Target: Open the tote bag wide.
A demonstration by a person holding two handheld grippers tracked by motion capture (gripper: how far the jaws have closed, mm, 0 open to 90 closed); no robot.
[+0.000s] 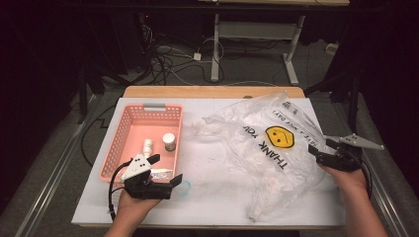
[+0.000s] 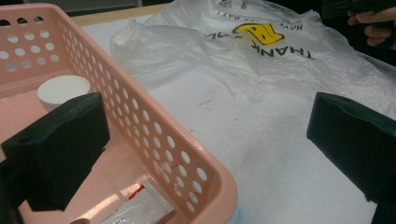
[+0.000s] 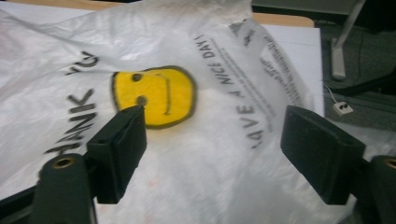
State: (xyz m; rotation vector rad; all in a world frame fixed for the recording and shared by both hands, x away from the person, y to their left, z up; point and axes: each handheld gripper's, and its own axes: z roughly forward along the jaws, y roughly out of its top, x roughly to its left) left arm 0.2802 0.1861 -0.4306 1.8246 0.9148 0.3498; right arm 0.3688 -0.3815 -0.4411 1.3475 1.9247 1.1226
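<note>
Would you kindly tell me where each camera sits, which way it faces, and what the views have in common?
High view: above the person's side, looking forward and down on the table; both forearms, left gripper and right gripper show.
Left gripper view: rides the left gripper, looking past its open jaws at the pink basket and plastic bag.
Right gripper view: rides the right gripper, open jaws over the bag's smiley face.
Shared: the bag appears in all three.
</note>
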